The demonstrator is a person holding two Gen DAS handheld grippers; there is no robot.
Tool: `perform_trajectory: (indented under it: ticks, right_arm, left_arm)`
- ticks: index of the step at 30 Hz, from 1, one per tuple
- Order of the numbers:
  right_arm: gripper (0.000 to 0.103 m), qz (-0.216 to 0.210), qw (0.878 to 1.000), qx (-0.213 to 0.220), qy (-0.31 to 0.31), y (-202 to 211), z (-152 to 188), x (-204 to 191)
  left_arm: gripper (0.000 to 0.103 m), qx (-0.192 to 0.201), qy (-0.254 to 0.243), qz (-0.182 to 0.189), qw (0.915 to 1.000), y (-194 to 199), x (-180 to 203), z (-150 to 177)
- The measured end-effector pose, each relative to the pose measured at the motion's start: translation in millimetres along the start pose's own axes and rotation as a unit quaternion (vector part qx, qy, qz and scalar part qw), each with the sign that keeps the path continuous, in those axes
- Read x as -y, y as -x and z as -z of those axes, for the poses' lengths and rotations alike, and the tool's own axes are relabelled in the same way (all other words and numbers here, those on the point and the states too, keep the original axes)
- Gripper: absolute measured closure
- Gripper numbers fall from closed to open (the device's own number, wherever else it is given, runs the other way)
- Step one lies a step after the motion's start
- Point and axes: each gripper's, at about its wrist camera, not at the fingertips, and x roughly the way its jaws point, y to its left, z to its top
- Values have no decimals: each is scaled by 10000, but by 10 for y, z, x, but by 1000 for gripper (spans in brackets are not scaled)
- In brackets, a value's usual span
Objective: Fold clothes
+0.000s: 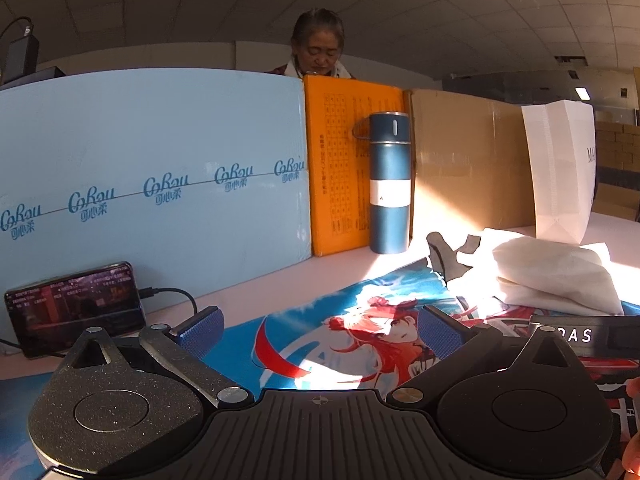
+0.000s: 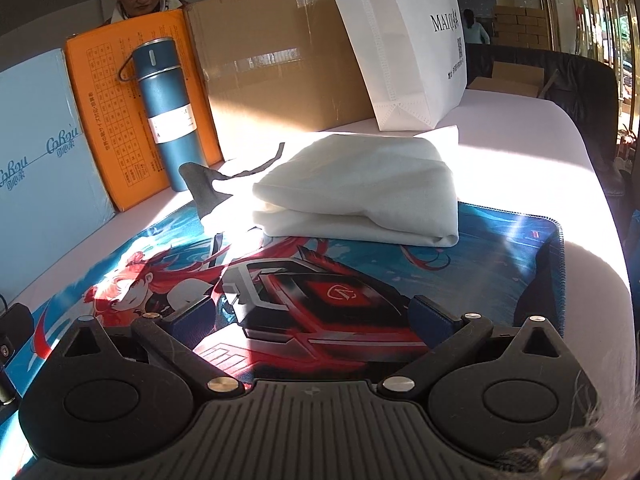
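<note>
The folded white garment [image 2: 360,188] sits at the far edge of the printed desk mat [image 2: 500,248], partly on the mat, partly on the pale table [image 2: 520,128] behind it. It's a soft, thick bundle w/ several layers stacked; rounded fold edges face the right-wrist cam, top surface smooth, lit hard by sun. One flat corner sticks out at the back right. A dark piece of fabric [image 2: 200,184] w/ a thin strap pokes out from the bundle's left side, lying toward the blue thermos [image 2: 168,112]; can't tell if it's part of the same garment.

Left gripper [image 1: 320,330]: jaws released, wide apart, nothing between them, over the mat's red-haired figure print. Garment [image 1: 556,276] is ahead and to its right, apart from it.

Right gripper [image 2: 312,316]: jaws also spread, empty, low over the mat's red-black print, garment just ahead, not touching.

Behind: light-blue panel [image 1: 140,160], orange board [image 1: 340,168], cardboard sheet [image 2: 280,60], white shopping bag [image 2: 404,48] standing near the garment. Phone [image 1: 76,308] w/ cable lies far left. A person [image 1: 318,50] is behind the panels.
</note>
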Motion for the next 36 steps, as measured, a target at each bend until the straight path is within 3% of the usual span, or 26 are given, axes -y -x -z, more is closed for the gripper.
perform_trajectory:
  ticks: [36]
  right_arm:
    - [0,-135,9997,-94,-186,-11,-4,36]
  left_arm:
    - [0,10,-224,24,9997,10,71,-5]
